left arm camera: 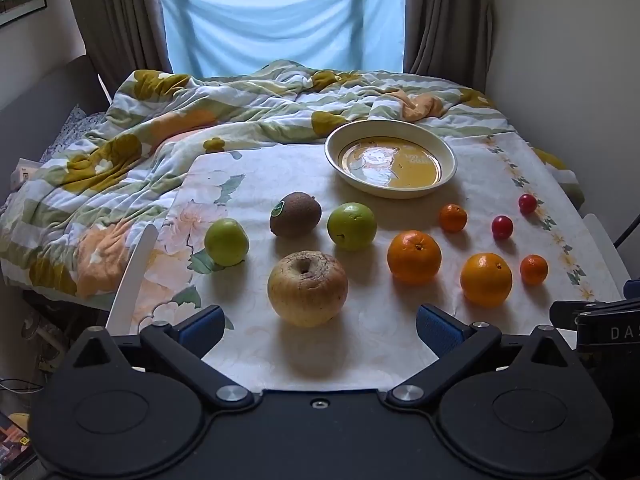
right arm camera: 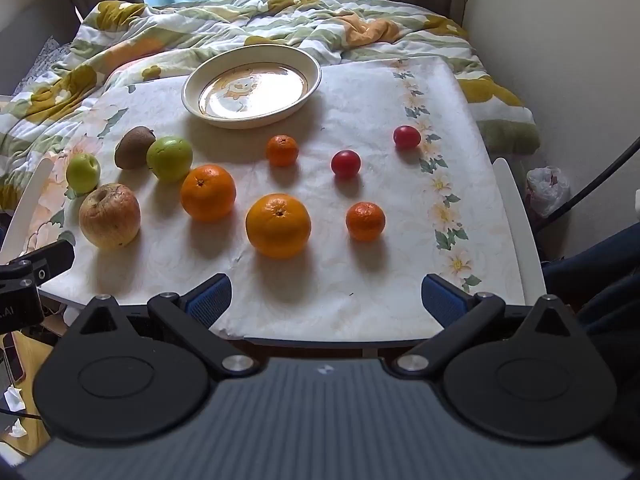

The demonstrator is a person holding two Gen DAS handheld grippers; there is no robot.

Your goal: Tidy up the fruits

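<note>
All the fruit sits loose on the tabletop, on the near side of the plate, nothing in it. Closest to the plate: a kiwi and a green apple almost touching, plus a small mandarin. Off to the plate's right are two red plums, apart from each other. Further from the plate: a second green apple, a wrinkly big apple, two oranges and another mandarin. Left tongs are spread wide, gripping nothing, hanging just short of the wrinkly apple. Right tongs are spread too, empty, near the front orange. A rumpled quilt lies behind the plate.
</note>
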